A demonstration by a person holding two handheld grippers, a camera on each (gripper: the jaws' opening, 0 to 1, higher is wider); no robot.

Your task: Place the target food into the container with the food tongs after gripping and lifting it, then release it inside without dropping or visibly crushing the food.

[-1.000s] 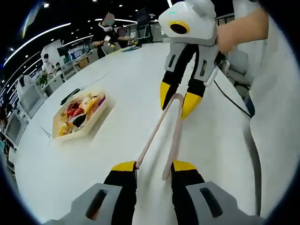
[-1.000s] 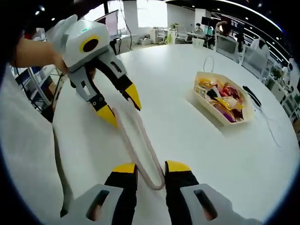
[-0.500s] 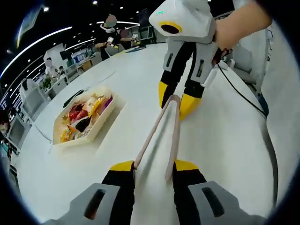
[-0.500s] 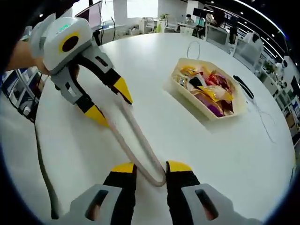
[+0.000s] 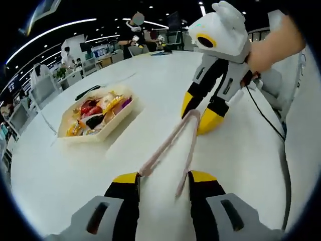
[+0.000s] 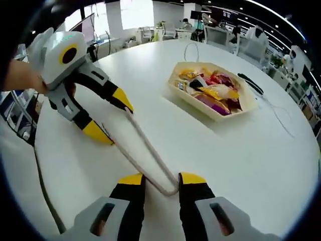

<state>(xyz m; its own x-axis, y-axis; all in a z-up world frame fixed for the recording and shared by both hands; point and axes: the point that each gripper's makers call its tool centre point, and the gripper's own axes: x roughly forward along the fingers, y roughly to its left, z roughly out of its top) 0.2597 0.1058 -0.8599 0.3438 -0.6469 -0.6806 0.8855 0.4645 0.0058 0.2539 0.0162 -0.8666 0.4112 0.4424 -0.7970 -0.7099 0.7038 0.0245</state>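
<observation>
Pinkish food tongs point(image 5: 173, 143) stretch between my two grippers above the white table point(image 5: 60, 175). In the left gripper view, my left gripper point(image 5: 163, 176) is shut on the tongs' two arm ends, and my right gripper point(image 5: 199, 113), held by a hand, grips the bent end. In the right gripper view, my right gripper point(image 6: 163, 178) is shut on the tongs' point(image 6: 143, 150) bend, with my left gripper point(image 6: 110, 118) at the far tips. A beige container point(image 5: 103, 135) holds mixed wrapped foods point(image 5: 95, 111). In the right gripper view the container point(image 6: 208, 113) and its food point(image 6: 213, 90) lie ahead to the right.
A black pen-like object point(image 5: 88, 92) lies beyond the container, seen in the right gripper view as the black object point(image 6: 249, 84), near a white cable loop point(image 6: 190, 47). A dark cable point(image 5: 266, 120) runs along the table's edge. People sit at desks in the background.
Both grippers keep their hold on the tongs. Both views have swung toward the container, which now looks larger and nearer.
</observation>
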